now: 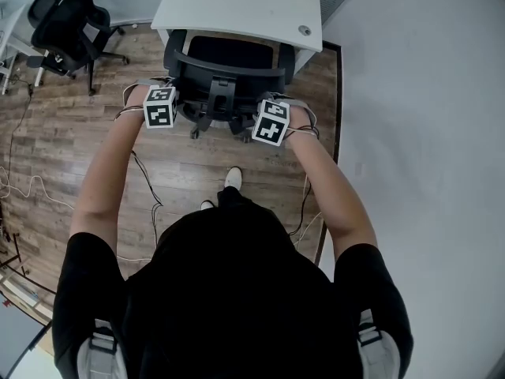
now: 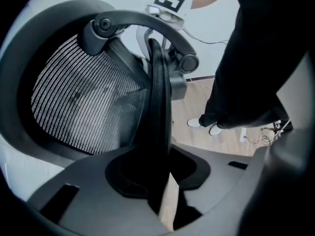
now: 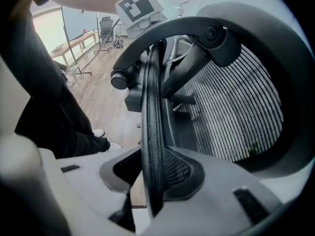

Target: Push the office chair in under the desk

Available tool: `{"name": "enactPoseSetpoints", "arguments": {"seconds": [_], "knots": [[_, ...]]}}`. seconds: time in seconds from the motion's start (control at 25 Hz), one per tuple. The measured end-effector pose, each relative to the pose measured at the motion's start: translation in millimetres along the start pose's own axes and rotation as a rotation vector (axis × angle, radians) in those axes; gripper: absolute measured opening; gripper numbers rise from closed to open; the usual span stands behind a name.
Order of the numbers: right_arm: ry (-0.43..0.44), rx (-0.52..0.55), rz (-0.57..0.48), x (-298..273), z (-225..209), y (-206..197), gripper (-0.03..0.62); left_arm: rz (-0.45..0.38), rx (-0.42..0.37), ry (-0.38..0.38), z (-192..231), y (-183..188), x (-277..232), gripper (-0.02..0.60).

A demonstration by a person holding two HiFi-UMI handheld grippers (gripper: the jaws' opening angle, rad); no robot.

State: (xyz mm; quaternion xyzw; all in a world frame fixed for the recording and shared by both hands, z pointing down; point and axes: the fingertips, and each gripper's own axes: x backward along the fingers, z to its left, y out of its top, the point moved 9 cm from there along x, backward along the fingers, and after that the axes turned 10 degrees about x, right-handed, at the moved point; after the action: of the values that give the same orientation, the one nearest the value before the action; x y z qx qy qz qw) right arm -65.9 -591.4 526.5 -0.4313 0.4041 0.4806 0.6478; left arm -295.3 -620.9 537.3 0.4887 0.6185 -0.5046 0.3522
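Note:
The black mesh office chair [image 1: 225, 73] stands with its seat under the white desk [image 1: 237, 6], its backrest toward me. My left gripper [image 1: 172, 91] is at the backrest's left edge and my right gripper [image 1: 270, 99] at its right edge. In the left gripper view the jaws [image 2: 162, 181] are shut on the backrest's dark frame [image 2: 158, 107]. In the right gripper view the mesh-covered edge [image 3: 151, 132] runs between the jaws of the right gripper [image 3: 152, 186]; it lies against one pad, with a narrow gap at the other.
A second black office chair [image 1: 63, 18] stands at the far left by another desk. Cables [image 1: 150, 204] trail over the wooden floor near my feet. A grey wall [image 1: 418, 93] borders the floor on the right, close to the desk's end.

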Motion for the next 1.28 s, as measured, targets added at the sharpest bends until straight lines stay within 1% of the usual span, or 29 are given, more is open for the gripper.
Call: {"name": "enactPoseSetpoints", "arguments": {"seconds": [0.24, 0.4, 0.48, 0.52, 0.64, 0.72, 0.8, 0.92, 1.08, 1.2, 1.28], "knots": [[0.001, 0.001, -0.017, 2.6, 0.2, -0.9, 0.116, -0.003, -0.021, 0.019, -3.0, -1.1, 0.9, 0.106], [-0.021, -0.026, -0.029, 17.3, -1.1, -3.8, 0.138, -0.009, -0.023, 0.001, -6.6, -2.8, 2.9, 0.174], [-0.037, -0.042, -0.039, 28.2, -0.5, -5.6, 0.140, -0.032, 0.008, -0.007, -5.3, -2.1, 7.0, 0.208], [-0.047, -0.051, -0.047, 34.0, 0.2, -6.8, 0.140, -0.051, 0.027, -0.005, -3.9, -0.6, 10.2, 0.244], [-0.083, -0.087, -0.080, 51.9, 2.0, -10.0, 0.140, -0.122, 0.075, 0.025, 2.0, 5.2, 26.5, 0.252], [-0.117, -0.128, -0.128, 64.6, 2.3, -10.9, 0.140, -0.168, 0.098, 0.051, 3.7, 7.7, 39.4, 0.253], [-0.158, -0.185, -0.203, 78.8, 3.1, -11.5, 0.140, -0.236, 0.143, 0.077, 1.5, 9.7, 54.0, 0.253], [-0.250, -0.267, -0.355, 102.7, 7.1, -10.9, 0.140, -0.385, 0.248, 0.120, -6.1, 14.0, 80.9, 0.253], [-0.361, -0.384, -0.582, 132.4, 19.8, -3.4, 0.138, -0.623, 0.391, 0.179, -21.4, 27.3, 120.5, 0.252], [-0.414, -0.454, -0.736, 156.9, 32.4, 6.2, 0.138, -0.814, 0.499, 0.191, -37.7, 38.3, 145.1, 0.248], [-0.443, -0.498, -0.826, 173.4, 40.8, 12.2, 0.137, -0.921, 0.543, 0.196, -51.4, 46.8, 159.2, 0.236]]}}
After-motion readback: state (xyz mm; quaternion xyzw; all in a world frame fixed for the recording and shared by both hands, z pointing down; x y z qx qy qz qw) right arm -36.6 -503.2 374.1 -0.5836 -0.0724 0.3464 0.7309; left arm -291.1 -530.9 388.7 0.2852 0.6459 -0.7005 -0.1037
